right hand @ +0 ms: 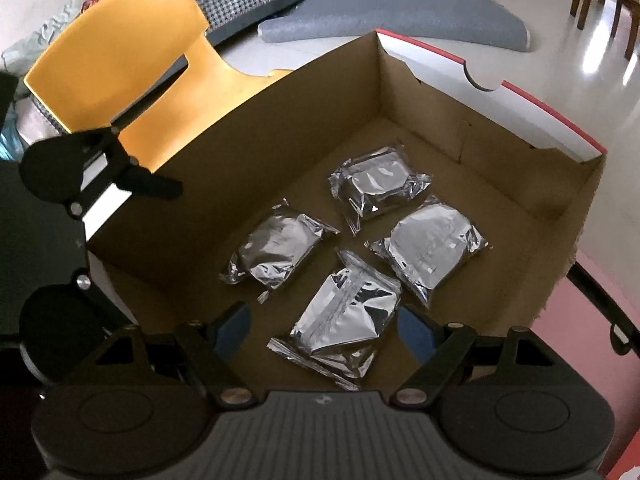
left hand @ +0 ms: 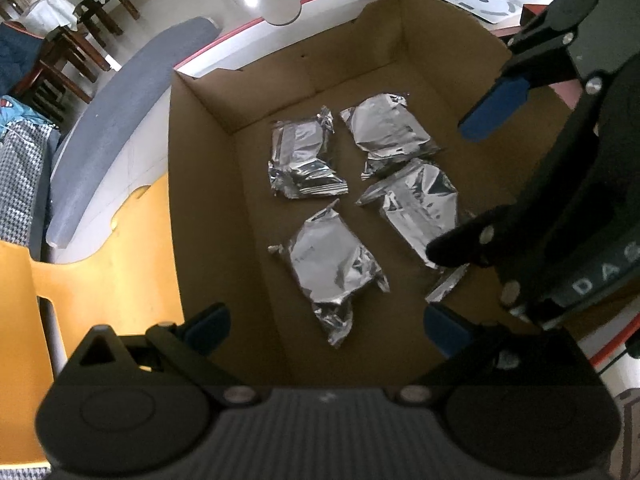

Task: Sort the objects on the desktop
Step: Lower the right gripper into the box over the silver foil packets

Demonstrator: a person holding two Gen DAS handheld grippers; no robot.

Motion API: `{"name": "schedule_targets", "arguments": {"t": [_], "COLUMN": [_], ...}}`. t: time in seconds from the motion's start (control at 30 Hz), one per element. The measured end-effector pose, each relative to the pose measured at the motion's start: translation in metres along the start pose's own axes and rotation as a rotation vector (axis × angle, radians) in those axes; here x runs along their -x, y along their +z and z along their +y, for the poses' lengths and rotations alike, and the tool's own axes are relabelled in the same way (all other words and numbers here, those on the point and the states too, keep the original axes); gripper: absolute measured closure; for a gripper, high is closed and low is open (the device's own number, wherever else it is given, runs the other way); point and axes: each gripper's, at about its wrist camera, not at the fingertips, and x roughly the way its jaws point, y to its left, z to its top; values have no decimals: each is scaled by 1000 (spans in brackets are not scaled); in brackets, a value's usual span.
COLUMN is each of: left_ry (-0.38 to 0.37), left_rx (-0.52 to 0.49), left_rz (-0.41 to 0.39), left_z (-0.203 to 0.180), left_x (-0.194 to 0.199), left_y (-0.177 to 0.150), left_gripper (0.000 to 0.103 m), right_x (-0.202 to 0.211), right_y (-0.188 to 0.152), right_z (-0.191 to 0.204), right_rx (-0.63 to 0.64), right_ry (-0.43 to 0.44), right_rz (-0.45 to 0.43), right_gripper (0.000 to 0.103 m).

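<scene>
- Cardboard box (right hand: 280, 136) fills both views, open-topped, brown walls, with a white, red-edged flap (right hand: 520, 100) on its far side.
- Yellow chair (right hand: 112, 56) stands just outside the box wall, at ten o'clock in the right wrist view.
- Four silver foil packets lie flat on the box floor, two by two, near one another: packet at twelve (right hand: 380, 184), packet at nine (right hand: 276, 248), packet at three (right hand: 432, 248), packet at six (right hand: 344, 320).
- We hold the right gripper (right hand: 324, 324) spread wide, nothing between its blue pads, hovering above the six o'clock packet.
- We hold the left gripper (left hand: 328, 328) apart too and empty, over the box's near edge; from there the right tool shows at three o'clock.
- Our judgement: packets in the box fit either a sort already finished or packets waiting to be lifted out. Whichever it is, crinkly foil slips, so pinch across a packet's full body, not a sealed edge.
</scene>
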Motion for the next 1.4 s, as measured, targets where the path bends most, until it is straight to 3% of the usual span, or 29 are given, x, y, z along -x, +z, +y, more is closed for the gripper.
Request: {"name": "schedule_targets", "arguments": {"t": [0.27,0.5,1.0,1.4], "left_ry": [-29,-53,-81,-69], "left_rx": [-5,-57,-71,-90], "left_rz": [-4,6,33,54], "left_z": [6,0,8,4], "left_x": [0,-1,-11,-16], "left_y": [4,4,2,3], "left_gripper": [0,0,0,0], "right_x": [2,-13,-53,-64], "right_y": [4,7,13,15], "right_z": [4,6,-7,-12], "right_rx": [63,82,-33,-97], "right_ry": [-11,-15,-44,-33], "right_rz": [-3,51,200,243], "right_gripper": [21,21,21,21]}}
